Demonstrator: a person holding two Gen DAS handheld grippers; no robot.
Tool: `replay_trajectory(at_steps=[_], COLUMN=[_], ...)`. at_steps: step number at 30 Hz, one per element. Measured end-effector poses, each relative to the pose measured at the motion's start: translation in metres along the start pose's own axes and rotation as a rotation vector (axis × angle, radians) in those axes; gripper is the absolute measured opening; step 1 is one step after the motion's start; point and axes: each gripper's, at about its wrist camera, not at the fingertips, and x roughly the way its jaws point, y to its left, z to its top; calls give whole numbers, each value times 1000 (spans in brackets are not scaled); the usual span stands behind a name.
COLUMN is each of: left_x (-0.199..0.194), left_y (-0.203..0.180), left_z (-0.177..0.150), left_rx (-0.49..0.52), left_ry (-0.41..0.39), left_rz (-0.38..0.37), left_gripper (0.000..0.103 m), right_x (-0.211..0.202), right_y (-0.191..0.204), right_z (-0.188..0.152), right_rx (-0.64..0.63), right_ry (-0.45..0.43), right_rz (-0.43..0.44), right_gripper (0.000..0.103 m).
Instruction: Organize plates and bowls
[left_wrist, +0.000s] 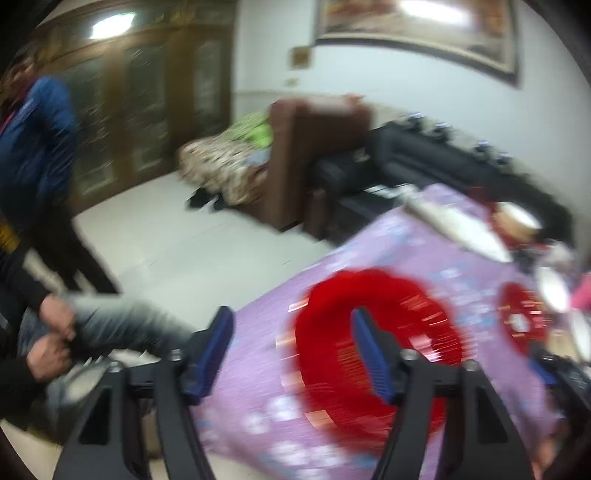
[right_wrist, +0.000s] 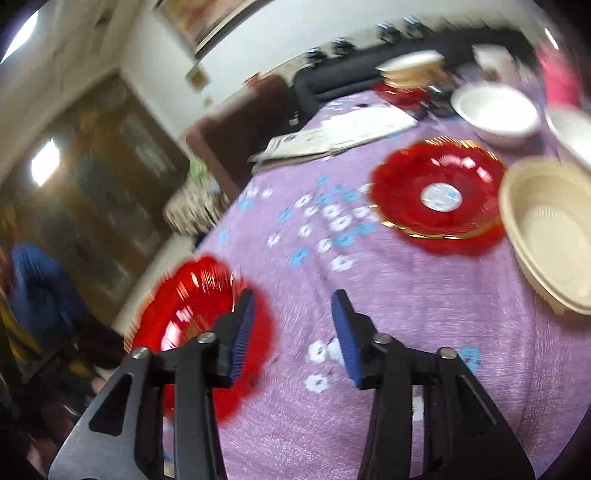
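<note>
Two hand-held grippers hang over a desk (right_wrist: 369, 314) covered in a purple flowered cloth, both with fingers apart and nothing between the pads.

In the left wrist view, the left gripper (left_wrist: 291, 350) stands wide open above the near corner of the desk. A red scalloped plate (left_wrist: 376, 347) lies flat on the cloth just under and beyond the right-hand finger, which crosses its centre; the left-hand finger hangs past the desk edge, over the floor. The plate appears to have been set down here, near the corner, as the start of a pile. Heavy blur hides its rim detail. Left of the fingers a seated person's hands (left_wrist: 55, 332) rest on a knee.

In the right wrist view, the right gripper (right_wrist: 293, 332) is open more narrowly, over bare cloth. The same red scalloped plate sits left of its fingers, partly covered by the left-hand one. Ahead and to the right lies a second red plate (right_wrist: 439, 195) with a gold rim and a round label, seemingly on top of another red plate. Right of that, a cream ribbed bowl (right_wrist: 550, 232) is cut off by the frame. Beyond are a white bowl (right_wrist: 495, 110) and a stack of tan dishes (right_wrist: 410, 70), too blurred to count.
</note>
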Motion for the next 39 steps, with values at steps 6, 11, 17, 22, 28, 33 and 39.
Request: replay_trajectory(at_steps=[6,11,17,22,28,33,39], left_x=[36,101,163,175,193,206,206], left_y=[-134,-229,-275,-291,-307,-316,-316], left_z=[21,16,8,7,6,-4,-8], left_rx=[168,257,252,251,258,289,287], left_ry=[172,373,507,535,573,595,585], left_rz=[-245,-249,-199,-187,-194,-190,-236], left_gripper=[82,81,81,81,81,80,46], right_x=[13,2,-12,6,33,40,38], right_y=[-56,-110,-149,-123,-132,-137,-136], right_z=[24,45,54,60,69,72,69], right_rx=[183,390,560,495,562,538,469], right_ry=[64,47,-28,36,40,-5,-31], right_rz=[-11,-7,-69,-34,-145,-146,-190], right_gripper=[52,52,52,52,52,52,24])
